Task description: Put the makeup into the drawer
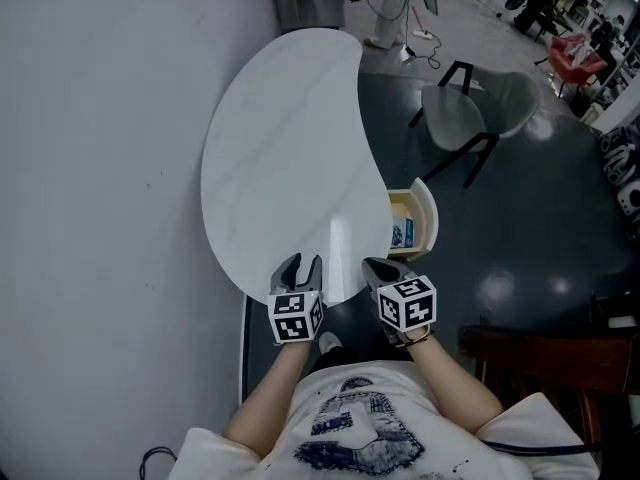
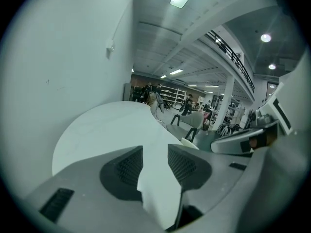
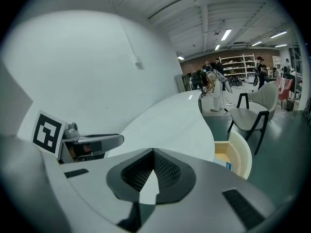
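Blue on its one visible face, the small blue makeup box (image 1: 402, 233) already lies inside the open drawer (image 1: 429, 211), a curved white-fronted tray with a pale wooden inside that juts from the right edge of the white kidney-shaped tabletop (image 1: 290, 158). So little of the box shows that its full shape cannot be told. It reads as a light carton, stiff enough to hold its form but likely to dent under a hard squeeze, with smooth faces that may slip. If it needs moving, a gentle pinch across its two narrow sides, low on the body, looks safest (the drawer wall leaves little room on the far side). With the box in place, the step left seems to be pushing the drawer front home. The left tongs (image 2: 155, 161) stand apart with nothing between them, only bare tabletop beyond. The right tongs (image 3: 153, 152) are pressed together and empty. Both hang over the near end of the tabletop, close to the person's chest and apart from the drawer. A pale chair with black legs (image 1: 470, 108) stands on the dark floor (image 1: 540, 228) further off.
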The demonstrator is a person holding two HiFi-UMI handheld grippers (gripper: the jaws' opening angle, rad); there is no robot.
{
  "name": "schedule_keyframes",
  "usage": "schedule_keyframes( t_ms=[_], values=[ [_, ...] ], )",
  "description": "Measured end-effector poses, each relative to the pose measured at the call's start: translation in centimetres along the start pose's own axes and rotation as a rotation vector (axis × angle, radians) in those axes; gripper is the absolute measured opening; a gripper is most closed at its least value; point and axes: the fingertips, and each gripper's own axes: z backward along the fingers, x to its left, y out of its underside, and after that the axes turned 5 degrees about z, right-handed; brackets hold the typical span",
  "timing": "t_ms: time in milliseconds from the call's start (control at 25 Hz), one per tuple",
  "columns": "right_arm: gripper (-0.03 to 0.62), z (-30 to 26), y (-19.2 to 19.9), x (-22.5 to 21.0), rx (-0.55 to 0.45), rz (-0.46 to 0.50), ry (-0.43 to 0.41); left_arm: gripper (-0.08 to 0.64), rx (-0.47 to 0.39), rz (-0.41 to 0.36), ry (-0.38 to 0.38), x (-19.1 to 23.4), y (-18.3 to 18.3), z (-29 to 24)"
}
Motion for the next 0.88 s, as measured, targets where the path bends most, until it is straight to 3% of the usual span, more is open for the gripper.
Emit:
schedule_keyframes(
  t_ms=[480, 720, 880],
  values=[
    [0.020, 0.6, -4.0, 4.2, -0.087, 0.055, 0.016, 0.121, -0.073, -0.040, 0.025, 1.7, -3.0, 4.5],
    [0.020, 1.1, -4.6, 5.2, -0.101, 0.040, 0.027, 0.077, -0.100, -0.113, 0.050, 1.5, -4.4, 6.2],
    [0.020, 1.1, -4.8, 5.5, -0.103, 0.057, 0.034, 0.061, -0.109, -0.109, 0.059, 1.7, -4.9, 7.0]
  ],
)
